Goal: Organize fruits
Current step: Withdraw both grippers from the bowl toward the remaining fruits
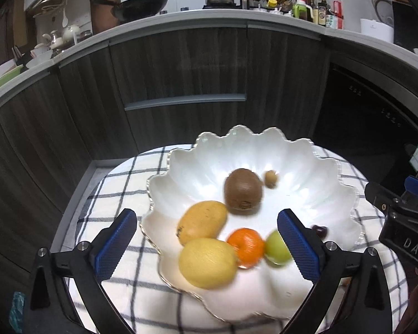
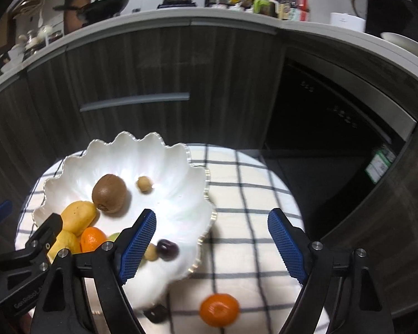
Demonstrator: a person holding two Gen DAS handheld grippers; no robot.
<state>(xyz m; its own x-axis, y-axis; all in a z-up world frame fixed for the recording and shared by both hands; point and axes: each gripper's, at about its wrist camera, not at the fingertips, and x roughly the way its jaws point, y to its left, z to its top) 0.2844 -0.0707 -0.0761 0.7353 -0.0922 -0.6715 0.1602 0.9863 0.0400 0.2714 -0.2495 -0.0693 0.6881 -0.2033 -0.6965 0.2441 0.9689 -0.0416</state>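
Observation:
A white scalloped bowl (image 1: 306, 161) (image 2: 181, 194) sits on a checked cloth. It holds a kiwi (image 1: 243, 191) (image 2: 109, 193), a mango (image 1: 203, 221) (image 2: 78, 217), a lemon (image 1: 207, 263), an orange (image 1: 246, 247) (image 2: 92, 238), a green fruit (image 1: 277, 248), a longan (image 1: 271, 178) (image 2: 144, 184) and a dark cherry (image 2: 167, 249). A second orange (image 2: 219, 309) and a dark fruit (image 2: 156, 314) lie on the cloth outside the bowl. My left gripper (image 1: 207, 243) is open over the bowl's near side. My right gripper (image 2: 211, 246) is open above the bowl's right rim.
The checked cloth (image 2: 250, 194) covers a round table. Dark wood cabinets (image 1: 181, 69) stand behind, with a cluttered counter (image 1: 209, 14) above. A dark appliance (image 2: 334, 117) is at right.

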